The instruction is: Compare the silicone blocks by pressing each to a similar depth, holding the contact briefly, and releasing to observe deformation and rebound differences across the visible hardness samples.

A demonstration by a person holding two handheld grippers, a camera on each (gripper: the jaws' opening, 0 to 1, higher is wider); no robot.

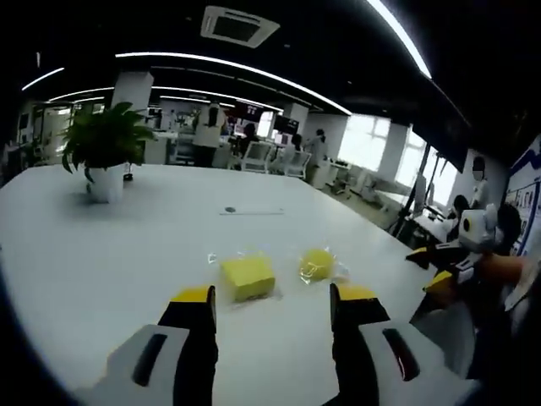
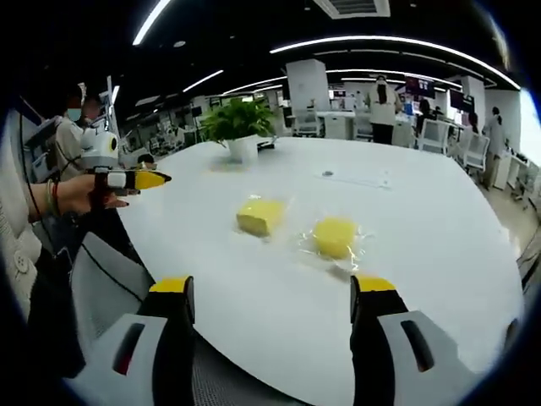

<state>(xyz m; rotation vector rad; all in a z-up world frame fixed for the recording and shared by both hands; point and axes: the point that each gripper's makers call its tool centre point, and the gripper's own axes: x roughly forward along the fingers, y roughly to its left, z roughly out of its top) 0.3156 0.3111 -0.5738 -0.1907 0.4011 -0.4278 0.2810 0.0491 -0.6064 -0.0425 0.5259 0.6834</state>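
left gripper view: low over table (image 1: 101,254) | right gripper view: table edge | shared: blocks (image 1: 248,277)

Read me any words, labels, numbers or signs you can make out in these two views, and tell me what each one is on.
No text can be read.
Board at the room's edge: blue markings, too blurred to read.
Dark screens at the back: too small to read.
Square yellow block, round yellow block and their clear wrappers: no label visible.
Plant pot: plain white.
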